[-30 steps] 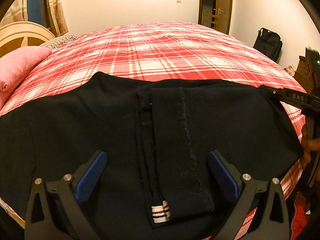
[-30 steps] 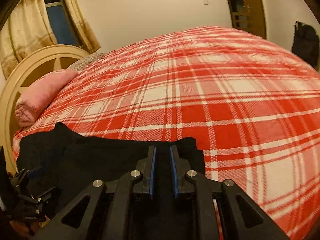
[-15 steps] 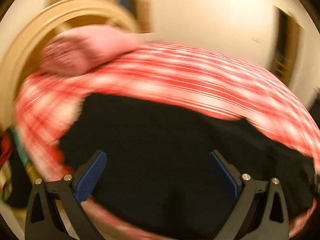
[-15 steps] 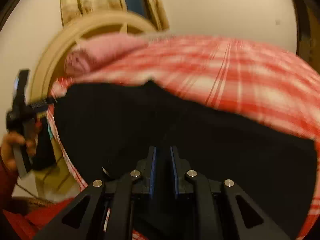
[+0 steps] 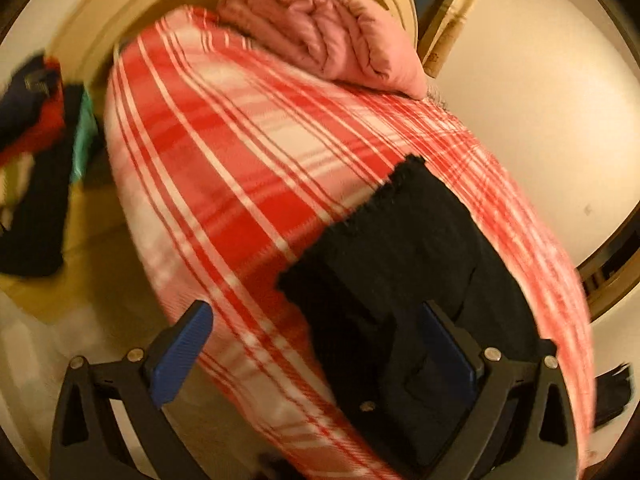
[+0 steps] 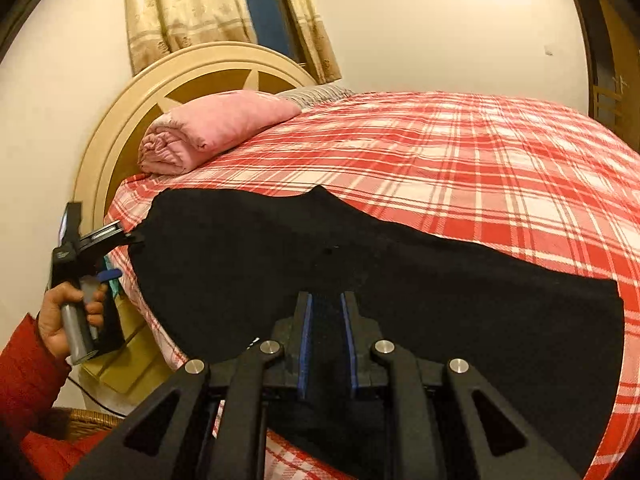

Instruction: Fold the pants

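Black pants (image 6: 360, 272) lie spread along the near edge of a bed with a red plaid cover (image 6: 480, 168). My right gripper (image 6: 326, 304) is shut on the pants, with black cloth pinched between its blue pads at the near hem. A hand in a red sleeve (image 6: 24, 364) holds my left gripper (image 6: 122, 254) at the pants' left end, by the bed's corner. In the left wrist view the left gripper (image 5: 316, 344) stands open; the pants' end (image 5: 400, 260) lies under its right finger and plaid cover (image 5: 224, 184) under the gap.
A rolled pink quilt (image 6: 208, 128) lies at the head of the bed against a round cream headboard (image 6: 120, 120). Curtains (image 6: 168, 12) and a window stand behind. Clothes (image 5: 32, 120) lie piled on the floor beside the bed. A wicker basket (image 6: 88, 420) sits low at the left.
The left gripper swung and rolled from over the waistband to the bed's corner near the pink quilt, still open. The right gripper turned left, keeping the cloth between its pads.
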`<state>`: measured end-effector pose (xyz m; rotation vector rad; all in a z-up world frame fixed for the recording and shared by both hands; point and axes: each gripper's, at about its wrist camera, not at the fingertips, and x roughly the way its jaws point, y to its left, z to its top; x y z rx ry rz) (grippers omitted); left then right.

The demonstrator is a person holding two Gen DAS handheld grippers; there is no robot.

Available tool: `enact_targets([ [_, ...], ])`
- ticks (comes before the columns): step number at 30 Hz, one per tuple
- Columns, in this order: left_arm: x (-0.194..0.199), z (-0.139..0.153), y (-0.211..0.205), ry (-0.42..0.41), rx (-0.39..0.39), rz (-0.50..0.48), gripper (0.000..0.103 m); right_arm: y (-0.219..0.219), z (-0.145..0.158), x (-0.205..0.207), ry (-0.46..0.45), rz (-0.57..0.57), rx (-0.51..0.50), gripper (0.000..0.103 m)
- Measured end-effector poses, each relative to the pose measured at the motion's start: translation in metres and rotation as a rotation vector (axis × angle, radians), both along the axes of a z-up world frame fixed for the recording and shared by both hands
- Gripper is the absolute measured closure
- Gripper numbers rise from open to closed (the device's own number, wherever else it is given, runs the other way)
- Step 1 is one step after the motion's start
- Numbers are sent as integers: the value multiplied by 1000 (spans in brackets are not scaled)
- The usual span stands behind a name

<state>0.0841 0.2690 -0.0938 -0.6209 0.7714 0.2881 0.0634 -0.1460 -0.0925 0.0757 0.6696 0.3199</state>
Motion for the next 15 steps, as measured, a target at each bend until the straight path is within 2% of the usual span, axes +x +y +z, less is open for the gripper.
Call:
enact_targets([
  [10,28,-15,-19,56,31,-7,2,1,-4,1,26,-9,6,83],
  [13,33,-13,-27,66,83,-24,16,0,-3,0,29,-12,9,83],
  [15,37,-9,-32,71,119,-27,20,0,-3,-1,29,-16,9,83],
])
